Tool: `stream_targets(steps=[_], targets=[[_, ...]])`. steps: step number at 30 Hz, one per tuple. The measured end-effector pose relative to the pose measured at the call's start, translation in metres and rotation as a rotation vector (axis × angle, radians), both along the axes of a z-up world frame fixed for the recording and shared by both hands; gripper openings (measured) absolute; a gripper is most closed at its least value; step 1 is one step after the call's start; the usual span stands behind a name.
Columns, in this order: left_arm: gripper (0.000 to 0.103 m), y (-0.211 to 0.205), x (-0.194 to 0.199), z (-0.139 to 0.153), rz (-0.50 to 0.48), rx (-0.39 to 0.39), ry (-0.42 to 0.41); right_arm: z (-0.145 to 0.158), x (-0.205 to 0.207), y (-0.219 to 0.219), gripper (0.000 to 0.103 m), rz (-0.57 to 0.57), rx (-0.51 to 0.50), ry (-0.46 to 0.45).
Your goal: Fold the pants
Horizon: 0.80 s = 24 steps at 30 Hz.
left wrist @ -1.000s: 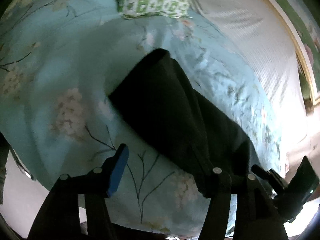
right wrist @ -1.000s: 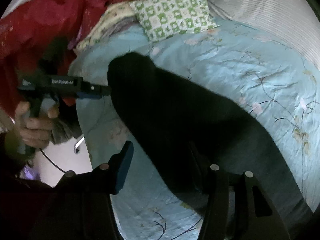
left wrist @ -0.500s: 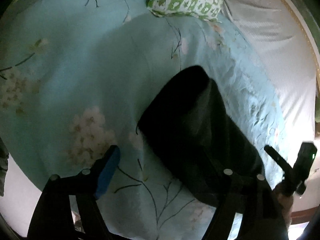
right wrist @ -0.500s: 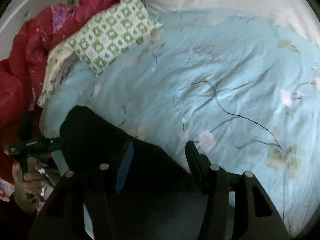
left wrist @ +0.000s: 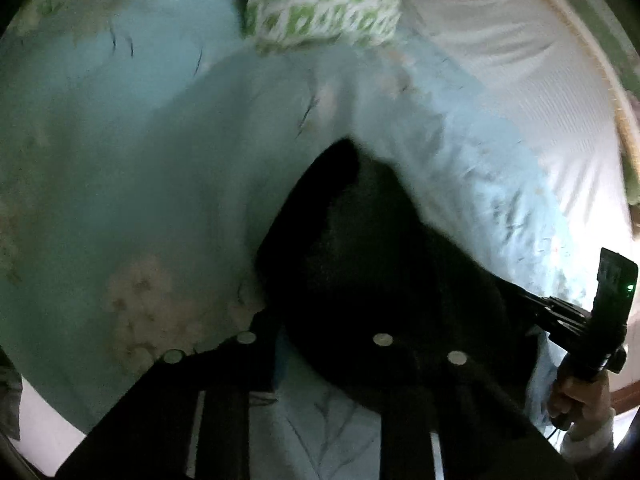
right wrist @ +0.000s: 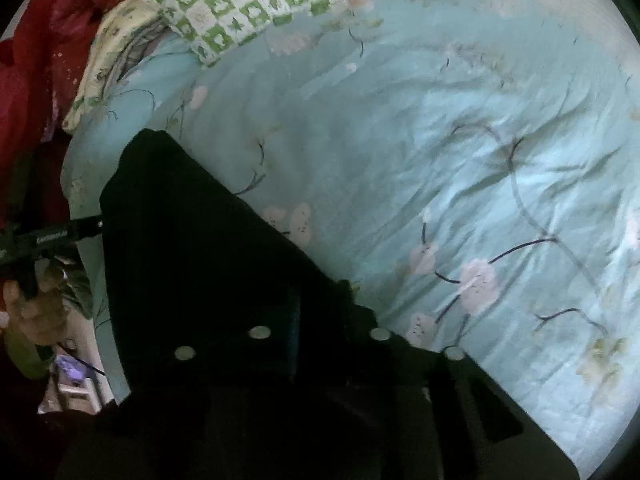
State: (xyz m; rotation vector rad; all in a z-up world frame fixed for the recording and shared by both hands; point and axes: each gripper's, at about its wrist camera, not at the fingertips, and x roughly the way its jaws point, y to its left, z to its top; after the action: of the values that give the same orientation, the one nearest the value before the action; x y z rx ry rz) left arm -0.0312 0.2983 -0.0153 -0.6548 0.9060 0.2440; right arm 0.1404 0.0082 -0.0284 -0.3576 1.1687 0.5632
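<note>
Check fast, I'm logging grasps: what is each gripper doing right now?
Left gripper: cannot be told; the black pants hide its jaws.
Right gripper: cannot be told either; dark fabric covers them.

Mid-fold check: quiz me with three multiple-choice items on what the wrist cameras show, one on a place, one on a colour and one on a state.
1. Where is the checked pillow?
A. On top of the pants
B. At the far end of the quilt, beyond the pants
C. On the floor

2. What colour are the pants?
A. Red
B. White
C. Black

3. How are the pants right now?
A. Resting on the quilt
B. Hung on a hanger
C. Packed in a box

Key: B, the checked pillow sits past the far end of the pants; C, the cloth is black against the light blue quilt; A, the pants lie across the quilt's surface.
</note>
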Motion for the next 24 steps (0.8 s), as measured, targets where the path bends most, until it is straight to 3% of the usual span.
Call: stream_targets(steps=[5,8,13,24], targets=[[0.019,-0.003,-0.032,0.053,-0.056,-0.018,-0.168,0.041,-0.016,-0.016,0.012,-0.049,0.169,-0.088],[0.019,0.001,-0.037,0.063,-0.083,-0.032,-0.2,0.041,-0.01,-0.024,0.012,-0.08,0.22,-0.08],[0.018,0.002,-0.012,0.041,-0.079,0.03,-0.132,0.014,0.005,-0.017,0.011,-0.101,0.158,-0.088],[0.019,-0.005,0.033,-0.008,-0.107,0.354,-0.025,-0.02,0.029,-0.019,0.006,-0.132,0.073,-0.174]])
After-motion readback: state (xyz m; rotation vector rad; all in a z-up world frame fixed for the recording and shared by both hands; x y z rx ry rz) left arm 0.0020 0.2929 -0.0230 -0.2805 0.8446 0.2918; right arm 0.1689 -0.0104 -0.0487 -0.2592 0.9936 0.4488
